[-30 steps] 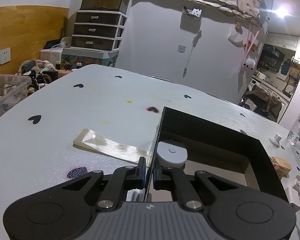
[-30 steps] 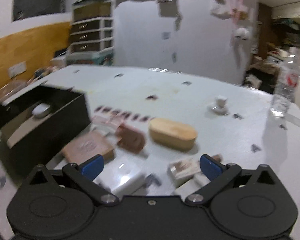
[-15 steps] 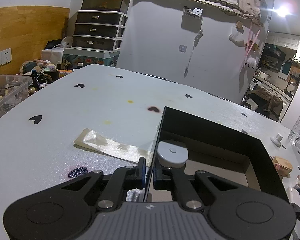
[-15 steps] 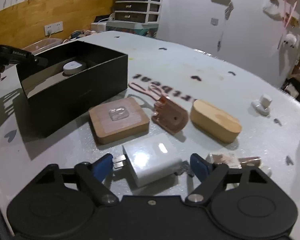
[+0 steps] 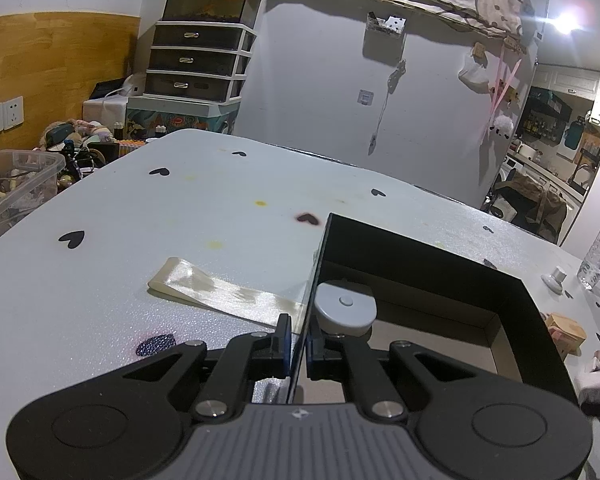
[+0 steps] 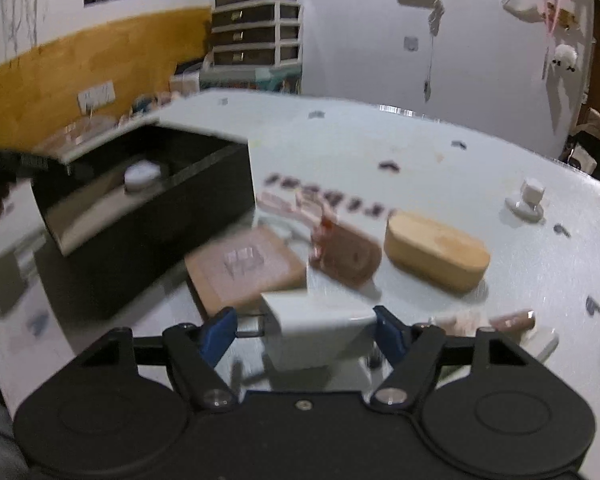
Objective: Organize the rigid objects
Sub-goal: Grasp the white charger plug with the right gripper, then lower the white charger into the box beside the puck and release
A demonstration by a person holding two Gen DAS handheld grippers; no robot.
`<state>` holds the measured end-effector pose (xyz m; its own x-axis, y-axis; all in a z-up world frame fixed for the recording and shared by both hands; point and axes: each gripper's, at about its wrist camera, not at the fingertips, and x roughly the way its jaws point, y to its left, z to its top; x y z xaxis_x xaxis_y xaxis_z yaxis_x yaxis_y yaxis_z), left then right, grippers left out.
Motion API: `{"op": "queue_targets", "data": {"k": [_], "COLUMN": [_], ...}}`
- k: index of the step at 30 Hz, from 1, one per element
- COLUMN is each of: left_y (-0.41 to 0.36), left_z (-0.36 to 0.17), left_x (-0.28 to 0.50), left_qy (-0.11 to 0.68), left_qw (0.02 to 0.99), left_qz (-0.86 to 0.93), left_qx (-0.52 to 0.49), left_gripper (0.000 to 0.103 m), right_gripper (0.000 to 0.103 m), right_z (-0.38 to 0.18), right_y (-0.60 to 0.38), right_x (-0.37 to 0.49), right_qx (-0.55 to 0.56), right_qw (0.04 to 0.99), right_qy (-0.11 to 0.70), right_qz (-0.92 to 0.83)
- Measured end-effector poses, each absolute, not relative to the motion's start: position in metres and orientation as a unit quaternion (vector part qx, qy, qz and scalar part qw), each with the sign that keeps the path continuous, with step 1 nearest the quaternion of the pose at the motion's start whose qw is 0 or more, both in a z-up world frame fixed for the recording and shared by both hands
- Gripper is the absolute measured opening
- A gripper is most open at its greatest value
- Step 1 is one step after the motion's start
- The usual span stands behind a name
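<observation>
1. White charger block (image 6: 316, 328) lies on the surface (image 6: 380, 148) directly between the right gripper (image 6: 304, 330)'s two blue-padded fingers (image 6: 220, 330), close in to the gripper body. Its metal prongs stick out toward the left finger, so its long axis runs across the gap, from finger to finger.
2. The right fingers have just been closing around the block. The view is blurred, and there looks to be a sliver of space at the pads, so I judge them not yet pressing: released, straddling it.
3. The right hand is plainly the nearer one; it tilts downward over the cluster of things. Just beyond the charger sit a square wooden block (image 6: 244, 268), a brown piece (image 6: 348, 252) and an oval wooden box (image 6: 436, 256).
4. The black box (image 5: 440, 264), the likely destination, stands to the left of that cluster, with a grey round device (image 5: 346, 306) already inside.
5. The left gripper (image 5: 298, 344) is clenched on the box's near wall, one finger outside and one inside, angled down, steadying it.
6. Judgement: the coming move is finishing the squeeze across the charger, then carrying it leftward over the box wall.
</observation>
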<state>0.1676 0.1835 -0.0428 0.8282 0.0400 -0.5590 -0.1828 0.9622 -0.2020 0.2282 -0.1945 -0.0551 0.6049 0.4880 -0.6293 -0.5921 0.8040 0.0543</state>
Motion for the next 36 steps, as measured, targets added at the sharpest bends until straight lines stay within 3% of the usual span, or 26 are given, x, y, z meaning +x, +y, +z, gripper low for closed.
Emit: {"op": "queue_targets", "data": {"k": [5, 6, 7, 14, 15, 16, 17, 21, 23, 24, 25, 29, 34, 36], "left_y": [0.184, 0.184, 0.184, 0.183, 0.183, 0.184, 0.184, 0.185, 0.186, 0.186, 0.186, 0.187, 0.188, 0.188], "left_z": [-0.043, -0.043, -0.043, -0.042, -0.041, -0.041, -0.041, -0.043, -0.043, -0.044, -0.044, -0.045, -0.045, -0.044], "left_x": [0.167, 0.167, 0.167, 0.167, 0.167, 0.167, 0.168, 0.168, 0.168, 0.168, 0.168, 0.167, 0.168, 0.168], "left_qy": [0.287, 0.287, 0.287, 0.286, 0.286, 0.286, 0.285, 0.282, 0.280, 0.280, 0.279, 0.278, 0.278, 0.279], "left_qw": [0.948, 0.948, 0.948, 0.948, 0.949, 0.949, 0.949, 0.950, 0.950, 0.950, 0.950, 0.950, 0.950, 0.950], "left_qz": [0.059, 0.059, 0.058, 0.059, 0.058, 0.056, 0.055, 0.051, 0.050, 0.049, 0.048, 0.048, 0.043, 0.042], "left_qx": [-0.125, -0.124, -0.123, -0.122, -0.123, -0.123, -0.124, -0.126, -0.127, -0.129, -0.129, -0.130, -0.132, -0.132], "left_gripper": [0.006, 0.006, 0.006, 0.006, 0.006, 0.006, 0.006, 0.006, 0.006, 0.006, 0.006, 0.006, 0.006, 0.006], "right_gripper": [0.073, 0.067, 0.051, 0.050, 0.031, 0.002, 0.002, 0.004, 0.020, 0.036, 0.044, 0.048, 0.072, 0.076], "right_z": [-0.025, -0.019, -0.013, -0.002, -0.001, 0.000, 0.003, 0.016, 0.017, 0.017, 0.016, 0.008, -0.007, -0.011], "right_y": [-0.174, -0.169, -0.162, -0.107, -0.106, -0.107, -0.109, -0.118, -0.126, -0.128, -0.130, -0.135, -0.130, -0.128], "right_x": [0.237, 0.240, 0.242, 0.263, 0.266, 0.267, 0.269, 0.272, 0.273, 0.272, 0.271, 0.265, 0.251, 0.251], "right_qx": [-0.079, -0.075, -0.072, -0.106, -0.103, -0.102, -0.093, -0.092, -0.086, -0.089, -0.094, -0.097, -0.142, -0.167], "right_qw": [0.896, 0.894, 0.893, 0.877, 0.877, 0.878, 0.881, 0.898, 0.899, 0.897, 0.897, 0.882, 0.850, 0.835], "right_qy": [0.293, 0.288, 0.279, 0.280, 0.281, 0.277, 0.275, 0.256, 0.256, 0.259, 0.258, 0.280, 0.286, 0.279], "right_qz": [0.326, 0.335, 0.345, 0.375, 0.376, 0.377, 0.374, 0.347, 0.344, 0.346, 0.347, 0.367, 0.418, 0.443]}}
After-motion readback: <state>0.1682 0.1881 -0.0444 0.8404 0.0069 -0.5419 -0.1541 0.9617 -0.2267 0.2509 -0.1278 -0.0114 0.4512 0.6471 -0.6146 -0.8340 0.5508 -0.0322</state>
